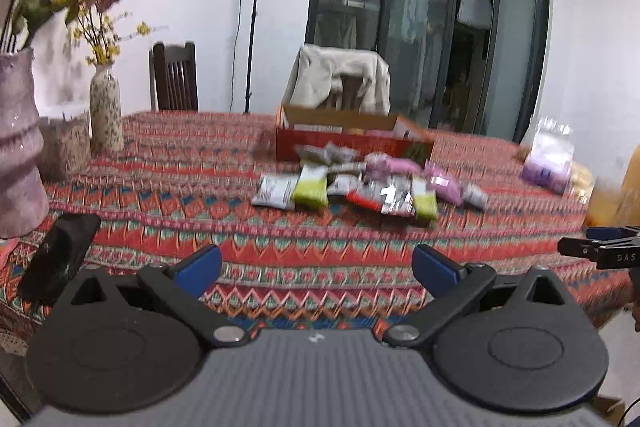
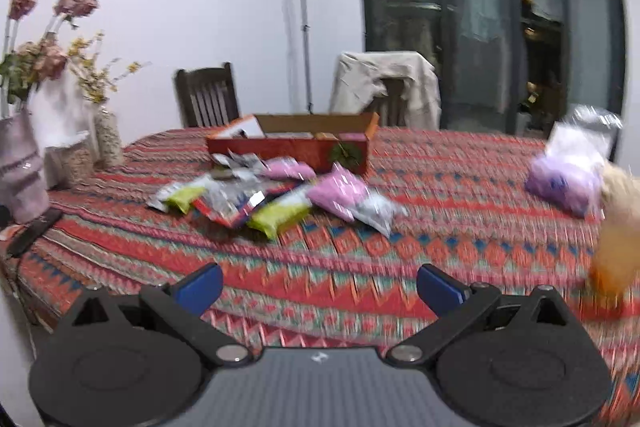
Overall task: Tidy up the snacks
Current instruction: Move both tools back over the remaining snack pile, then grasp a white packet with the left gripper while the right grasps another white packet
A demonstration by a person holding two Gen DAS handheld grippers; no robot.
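Note:
A pile of snack packets (image 1: 352, 183) in green, pink, silver and red lies in the middle of the table, in front of an open red cardboard box (image 1: 344, 137). The pile (image 2: 272, 197) and the box (image 2: 296, 143) also show in the right wrist view. My left gripper (image 1: 316, 265) is open and empty above the near table edge, well short of the pile. My right gripper (image 2: 318, 287) is open and empty, also near the front edge. The right gripper's tip shows at the far right of the left wrist view (image 1: 596, 247).
The table has a red patterned cloth (image 1: 200, 187). Two vases with flowers (image 1: 106, 115) and a black phone (image 1: 60, 255) stand at the left. A purple bag (image 2: 564, 183) and an orange bag (image 2: 616, 247) lie at the right. Two chairs stand behind the table.

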